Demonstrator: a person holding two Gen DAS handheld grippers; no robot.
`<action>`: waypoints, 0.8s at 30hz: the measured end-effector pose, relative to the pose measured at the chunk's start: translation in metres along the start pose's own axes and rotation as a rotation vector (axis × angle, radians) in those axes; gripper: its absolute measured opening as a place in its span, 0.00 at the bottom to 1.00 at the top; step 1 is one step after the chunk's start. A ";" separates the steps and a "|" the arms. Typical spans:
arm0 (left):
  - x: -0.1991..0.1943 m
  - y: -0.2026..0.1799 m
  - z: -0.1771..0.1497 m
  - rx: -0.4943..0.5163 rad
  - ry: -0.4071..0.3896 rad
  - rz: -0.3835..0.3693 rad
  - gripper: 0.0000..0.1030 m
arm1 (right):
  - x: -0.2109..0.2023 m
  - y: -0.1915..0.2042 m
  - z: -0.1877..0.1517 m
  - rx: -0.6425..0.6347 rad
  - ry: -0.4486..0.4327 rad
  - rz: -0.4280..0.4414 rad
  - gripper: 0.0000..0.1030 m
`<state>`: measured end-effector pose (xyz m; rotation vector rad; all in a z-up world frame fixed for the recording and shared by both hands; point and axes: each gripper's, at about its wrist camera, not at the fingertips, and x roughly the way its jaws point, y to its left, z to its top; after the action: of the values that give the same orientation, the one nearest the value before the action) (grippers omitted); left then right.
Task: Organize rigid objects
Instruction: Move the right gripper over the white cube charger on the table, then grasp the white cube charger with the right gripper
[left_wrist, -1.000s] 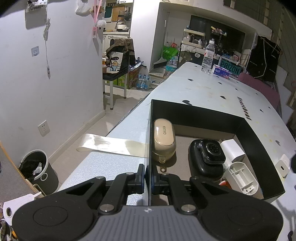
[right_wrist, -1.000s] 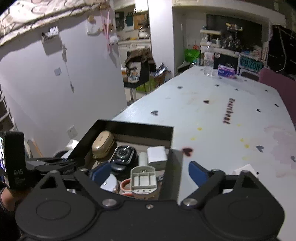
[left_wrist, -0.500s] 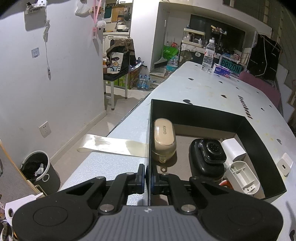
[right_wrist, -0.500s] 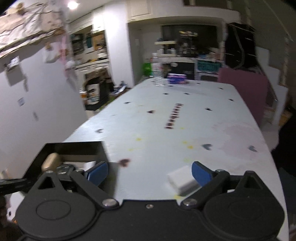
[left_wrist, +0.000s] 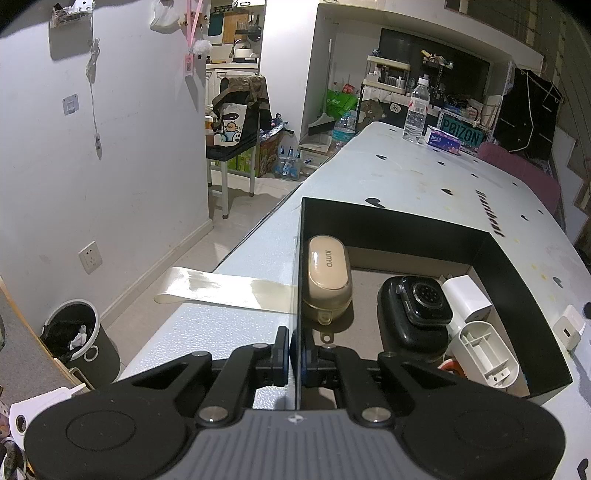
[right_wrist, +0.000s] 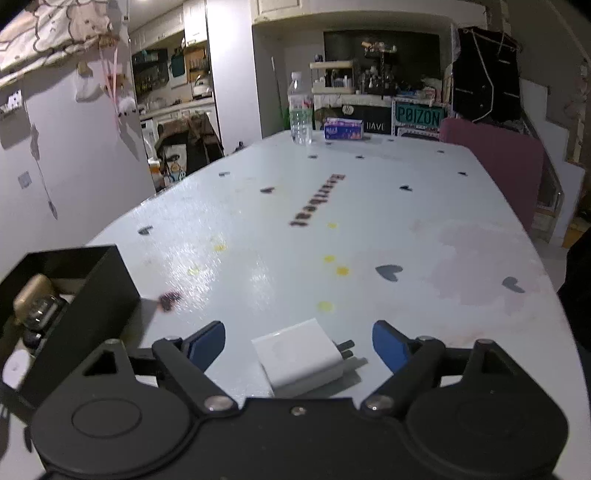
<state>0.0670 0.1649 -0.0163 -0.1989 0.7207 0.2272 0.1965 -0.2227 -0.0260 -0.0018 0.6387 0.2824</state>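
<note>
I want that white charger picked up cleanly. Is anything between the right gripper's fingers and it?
Nothing visible. The white charger lies alone on the table, between the closing fingers of the right gripper, untouched.

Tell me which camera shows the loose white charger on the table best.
The right wrist view: the white charger lies whole, prongs visible, between the closing right gripper's pads, untouched. The left wrist view shows it small, beyond the black box.
</note>
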 end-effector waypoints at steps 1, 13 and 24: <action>0.000 0.000 0.000 0.000 0.000 0.000 0.06 | 0.004 0.001 0.000 -0.001 0.002 0.004 0.84; 0.000 0.001 0.000 -0.005 0.002 -0.004 0.06 | -0.002 0.040 -0.015 -0.105 0.094 0.030 0.78; 0.000 0.001 0.000 -0.004 0.001 -0.004 0.07 | -0.024 0.006 -0.013 0.405 0.167 -0.025 0.76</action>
<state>0.0661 0.1660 -0.0166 -0.2045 0.7212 0.2252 0.1684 -0.2241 -0.0220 0.3579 0.8528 0.1251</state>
